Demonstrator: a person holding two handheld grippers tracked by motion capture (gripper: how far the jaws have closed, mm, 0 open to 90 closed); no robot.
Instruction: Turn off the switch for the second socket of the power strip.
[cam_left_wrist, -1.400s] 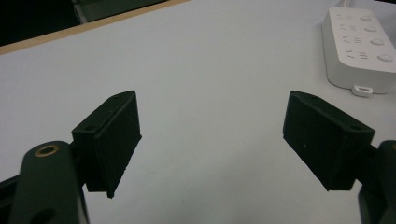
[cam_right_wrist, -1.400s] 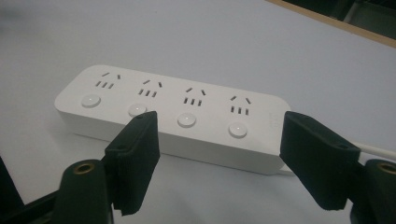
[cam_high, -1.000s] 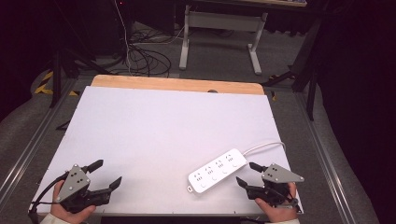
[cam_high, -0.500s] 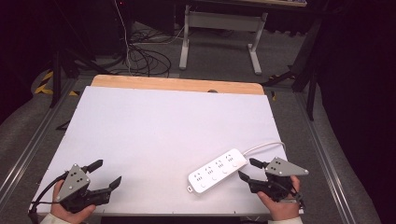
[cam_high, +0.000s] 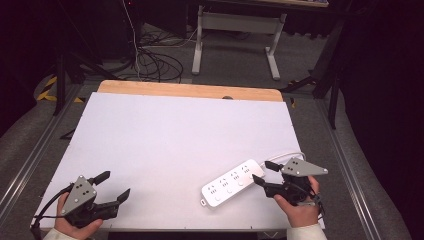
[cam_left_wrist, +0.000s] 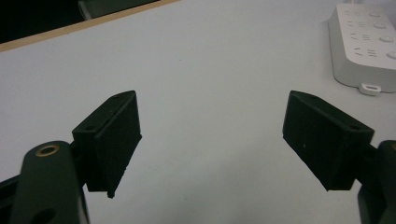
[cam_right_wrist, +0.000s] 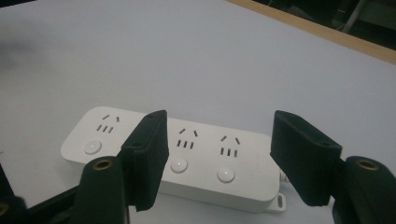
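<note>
Hovering at the cord end of the strip (cam_high: 232, 183), the right gripper (cam_high: 261, 172) has its jaws apart with nothing pressed between them; they have just been closing a little and then held about even. In the right gripper view the strip (cam_right_wrist: 180, 158) lies just beyond and below the jaws, crossing the gap between them, its sockets and round buttons facing up, and the jaws do not touch it. Its white cord (cam_high: 291, 156) curves away beside the gripper, close to the person's right hand (cam_high: 299, 209). The left gripper (cam_high: 112, 186) sits well apart from the strip, low over the bare white desk (cam_high: 175, 135), held in the left hand (cam_high: 75, 227). Its jaws stand wide open and hold nothing. In the left gripper view only one end of the strip (cam_left_wrist: 366, 42) comes in, far ahead and off to the jaws' right side, with its small mounting tab pointing back toward the gripper.
</note>
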